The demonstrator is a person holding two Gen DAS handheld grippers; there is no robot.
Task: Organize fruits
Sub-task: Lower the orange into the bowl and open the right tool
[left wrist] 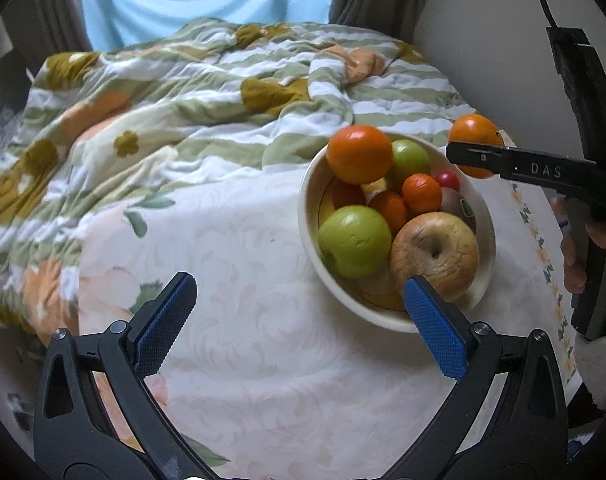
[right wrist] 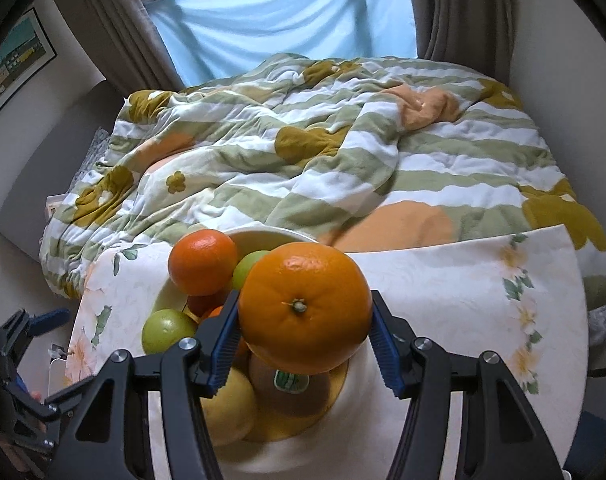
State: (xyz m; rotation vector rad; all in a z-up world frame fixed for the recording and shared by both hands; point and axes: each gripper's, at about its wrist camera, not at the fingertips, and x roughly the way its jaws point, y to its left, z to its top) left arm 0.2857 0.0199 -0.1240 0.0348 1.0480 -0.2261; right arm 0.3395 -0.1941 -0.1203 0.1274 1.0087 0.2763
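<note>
Right wrist view, lower centre: right gripper (right wrist: 305, 334), jaws clamped on a large orange (right wrist: 305, 308), blue pads pressed against both its sides, stem end facing the camera. The orange is held above the cream bowl (right wrist: 263, 236), not resting in it. Under it in the bowl a brownish fruit with a green sticker (right wrist: 291, 380) and a yellow fruit (right wrist: 227, 408) are seen; a green apple (right wrist: 169, 330) lies at the bowl's left, a smaller orange (right wrist: 203, 262) at its far left rim.

Left wrist view, bottom: left gripper (left wrist: 299, 312), jaws wide, nothing between them; its right pad (left wrist: 435, 328) overlaps the bowl's near rim in the frame, contact cannot be told. The bowl sits right of centre on the white floral-cloth surface (left wrist: 243, 280). A person's fingers (left wrist: 575, 256) are seen at the right edge.

Beyond the surface, mid-frame: a bed with a striped floral quilt (right wrist: 303, 152). Top of frame: a light blue curtain (right wrist: 287, 20) between grey drapes.
</note>
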